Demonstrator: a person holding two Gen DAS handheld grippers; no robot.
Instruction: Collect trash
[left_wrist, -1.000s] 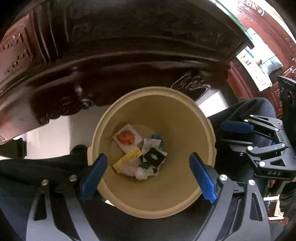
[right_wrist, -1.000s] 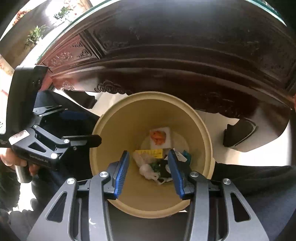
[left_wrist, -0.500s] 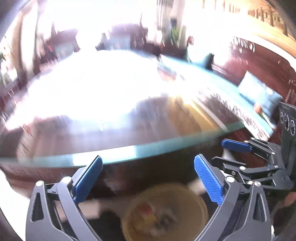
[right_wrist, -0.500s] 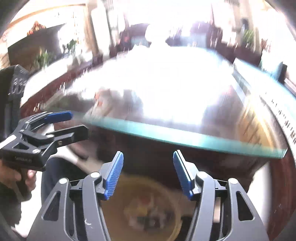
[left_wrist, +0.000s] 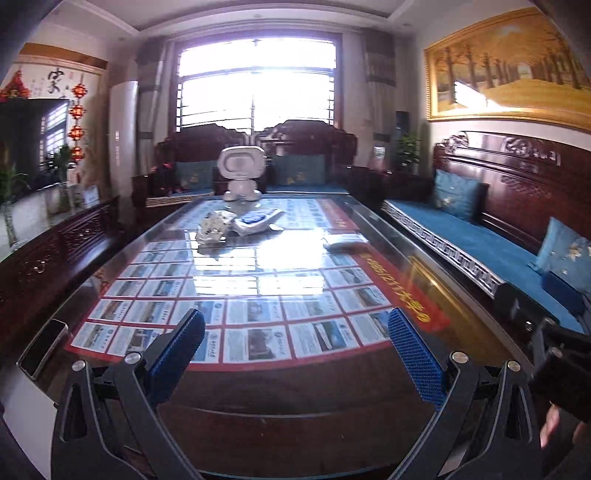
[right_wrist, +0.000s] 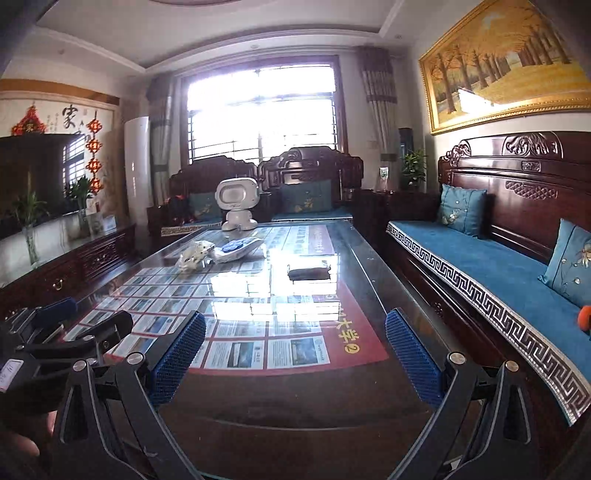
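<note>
Both grippers are raised at the near end of a long glass-topped wooden table (left_wrist: 280, 384). My left gripper (left_wrist: 295, 354) is open and empty. My right gripper (right_wrist: 295, 354) is open and empty too. A crumpled clear wrapper (left_wrist: 212, 230) lies far up the table, left of centre; it also shows in the right wrist view (right_wrist: 194, 256). Beside it lies a blue-and-white packet (left_wrist: 256, 221), seen too in the right wrist view (right_wrist: 240, 249). A small dark flat item (right_wrist: 309, 273) lies further right. The trash bin is out of view.
A white robot-shaped gadget (left_wrist: 242, 175) stands at the table's far end. A phone (left_wrist: 40, 349) lies at the near left corner. A wooden sofa with blue cushions (right_wrist: 498, 273) runs along the right. A low cabinet (right_wrist: 55, 266) runs along the left.
Both grippers swung up from over the yellow trash bin to look along the table top. The right gripper's jaws stand wider apart than a second ago. The bin has left the view.
</note>
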